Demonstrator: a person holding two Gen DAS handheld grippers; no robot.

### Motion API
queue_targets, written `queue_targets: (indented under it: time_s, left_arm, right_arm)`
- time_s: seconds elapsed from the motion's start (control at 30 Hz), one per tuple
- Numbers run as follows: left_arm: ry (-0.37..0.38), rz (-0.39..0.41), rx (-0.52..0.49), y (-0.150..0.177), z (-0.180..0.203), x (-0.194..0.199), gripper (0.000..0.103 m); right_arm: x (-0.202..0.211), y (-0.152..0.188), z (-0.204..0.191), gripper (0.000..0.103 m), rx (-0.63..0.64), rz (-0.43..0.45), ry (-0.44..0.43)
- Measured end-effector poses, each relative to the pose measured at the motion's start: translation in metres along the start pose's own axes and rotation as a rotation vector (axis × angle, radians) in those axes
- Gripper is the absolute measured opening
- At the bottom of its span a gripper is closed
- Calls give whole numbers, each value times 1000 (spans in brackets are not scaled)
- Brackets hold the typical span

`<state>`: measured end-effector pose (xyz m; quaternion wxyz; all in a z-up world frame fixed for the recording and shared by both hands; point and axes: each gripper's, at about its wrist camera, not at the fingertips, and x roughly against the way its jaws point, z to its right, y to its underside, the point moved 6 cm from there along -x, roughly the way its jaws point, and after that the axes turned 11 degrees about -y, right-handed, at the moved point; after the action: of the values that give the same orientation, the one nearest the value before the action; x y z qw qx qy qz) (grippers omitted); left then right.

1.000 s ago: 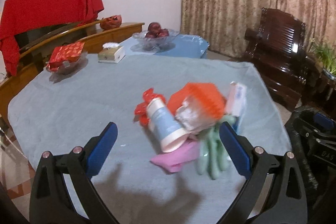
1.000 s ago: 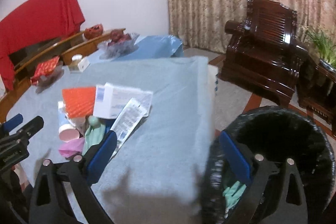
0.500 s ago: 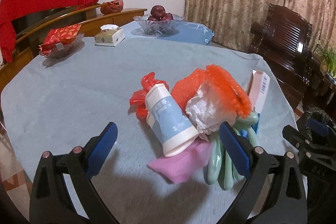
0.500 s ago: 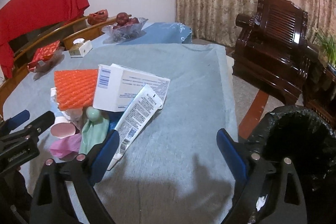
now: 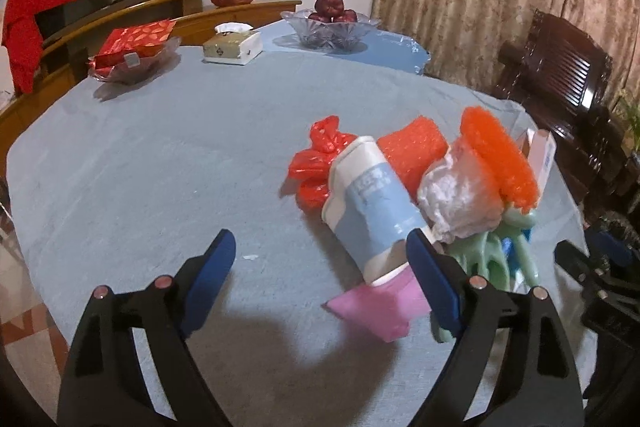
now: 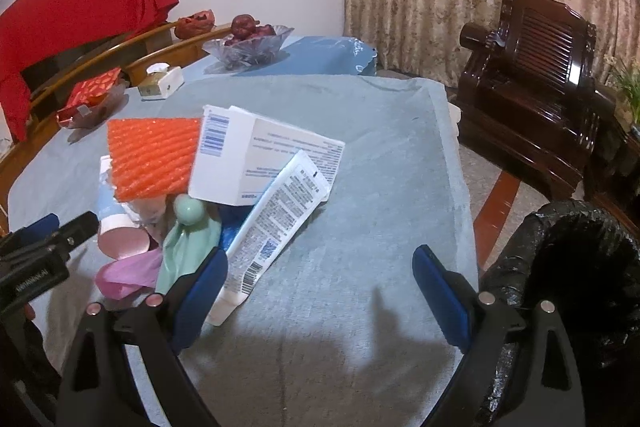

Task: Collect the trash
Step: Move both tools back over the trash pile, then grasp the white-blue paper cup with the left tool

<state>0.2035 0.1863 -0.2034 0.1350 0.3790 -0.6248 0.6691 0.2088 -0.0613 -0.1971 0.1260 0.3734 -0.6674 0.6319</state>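
Observation:
A trash pile lies on the grey-blue tablecloth (image 5: 160,155). It holds a blue-and-white paper cup (image 5: 372,215) on its side, a red plastic bag (image 5: 320,163), orange bubble wrap (image 5: 416,151), crumpled white paper (image 5: 460,203), a pink scrap (image 5: 376,307) and a green glove (image 5: 496,259). My left gripper (image 5: 320,267) hovers just short of the cup. Its jaws are closing with only cloth between them, and the cup's mouth is beside the right finger. My right gripper (image 6: 320,287) stands open over bare cloth, with a white tube (image 6: 276,227) and white box (image 6: 256,163) beside its left finger.
A black-lined trash bin (image 6: 568,287) stands off the table's right edge. At the far end are a glass fruit bowl (image 5: 332,27), a tissue box (image 5: 232,47) and a red packet in a dish (image 5: 132,55). A dark wooden armchair (image 6: 536,83) stands beyond.
Both grippers have come down and closer to the trash pile. The left jaws have narrowed a little. In the right wrist view the bin has slid to the right edge.

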Motion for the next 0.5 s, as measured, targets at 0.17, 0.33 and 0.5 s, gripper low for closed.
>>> queue_targets:
  time_s: [0.17, 0.33, 0.5]
  left_arm:
    - [23, 14, -38, -3, 18, 2, 85]
    - [9, 1, -60, 1, 32, -11, 85]
    - [-29, 2, -60, 0, 28, -20, 85]
  right_arm:
    - [1, -2, 3, 91, -2, 5, 10]
    - [2, -1, 8, 91, -7, 4, 19]
    - [0, 0, 9, 91, -9, -2, 18]
